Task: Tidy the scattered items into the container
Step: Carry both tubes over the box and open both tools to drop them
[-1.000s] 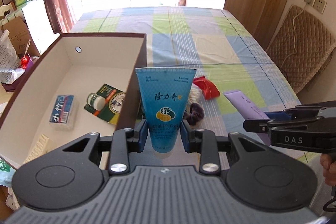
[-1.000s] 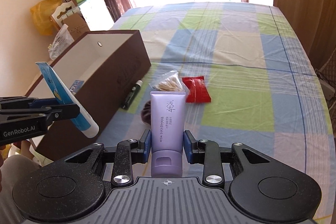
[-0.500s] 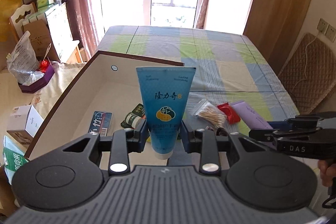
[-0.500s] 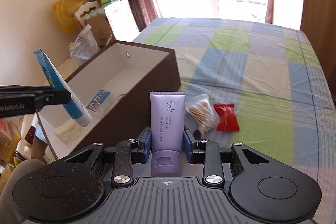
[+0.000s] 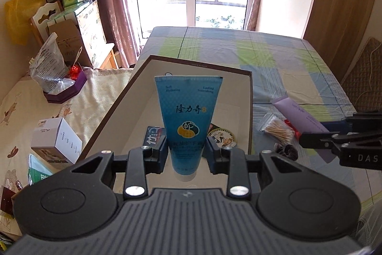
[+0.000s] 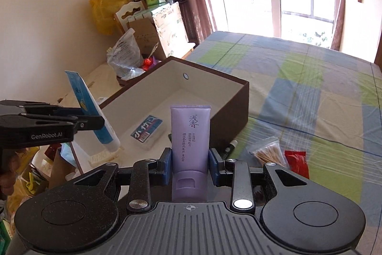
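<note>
Blue tube [image 5: 188,121] clamped cap-down in left gripper [image 5: 187,153]; right gripper [image 6: 190,167] pinches purple tube [image 6: 190,135]; only right view shows box's [image 6: 229,97] brown outer wall

Left wrist: my left gripper [image 5: 186,154] clamps the blue tube [image 5: 188,118] over the box [image 5: 249,111].

I see the tube upright, cap end nearest me, the brown box open behind it. On the checked cloth [image 5: 274,59] to the right lie cotton swabs [image 5: 278,129]; my right gripper [image 5: 308,142] holds a purple tube [image 5: 298,115].
</note>
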The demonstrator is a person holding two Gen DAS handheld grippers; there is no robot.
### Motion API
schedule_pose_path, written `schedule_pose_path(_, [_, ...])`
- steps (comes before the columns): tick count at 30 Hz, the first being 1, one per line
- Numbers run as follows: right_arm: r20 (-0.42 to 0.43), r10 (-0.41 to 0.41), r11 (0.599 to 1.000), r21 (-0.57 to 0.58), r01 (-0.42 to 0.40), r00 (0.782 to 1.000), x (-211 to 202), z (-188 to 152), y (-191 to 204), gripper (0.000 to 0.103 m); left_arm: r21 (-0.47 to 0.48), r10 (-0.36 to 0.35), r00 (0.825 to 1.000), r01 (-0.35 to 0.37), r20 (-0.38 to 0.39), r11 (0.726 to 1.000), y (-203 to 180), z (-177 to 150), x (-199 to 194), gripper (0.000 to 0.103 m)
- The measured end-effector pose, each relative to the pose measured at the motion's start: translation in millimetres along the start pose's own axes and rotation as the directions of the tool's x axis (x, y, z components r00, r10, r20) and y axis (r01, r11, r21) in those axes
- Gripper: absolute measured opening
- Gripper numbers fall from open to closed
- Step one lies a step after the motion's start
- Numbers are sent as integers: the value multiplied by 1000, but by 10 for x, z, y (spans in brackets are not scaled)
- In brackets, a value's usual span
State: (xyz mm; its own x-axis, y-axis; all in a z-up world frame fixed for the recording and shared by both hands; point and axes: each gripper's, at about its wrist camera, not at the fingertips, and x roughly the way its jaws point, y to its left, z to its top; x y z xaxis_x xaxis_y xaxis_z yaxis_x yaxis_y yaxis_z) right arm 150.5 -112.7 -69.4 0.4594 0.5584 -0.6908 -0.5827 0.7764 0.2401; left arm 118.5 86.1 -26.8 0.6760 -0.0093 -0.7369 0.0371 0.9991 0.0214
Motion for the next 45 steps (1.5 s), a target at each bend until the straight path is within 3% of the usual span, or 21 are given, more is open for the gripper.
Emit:
schedule_pose_path(9, [10, 54, 998, -43, -53, 999, 258, 283, 183, 35, 10, 3, 1000, -3, -21, 1000, 140, 56, 181, 28])
schedule_pose_path(22, [-29, 86, 991, -103, -88, 996, 1022, 752, 198, 35, 63, -23, 1000, 25, -20, 998, 344, 361, 632, 28])
schedule_pose_path(30, [-95, 85, 981, -167, -100, 992, 1513, 824, 103, 35, 97, -25, 998, 30, -61, 995, 449, 508, 1070, 28])
schedule_pose_path(45, [-162, 3, 930, -362, -63, 987, 2085, 724, -115, 35, 175, -3, 994, 23, -111, 984, 462, 557, 1716, 28])
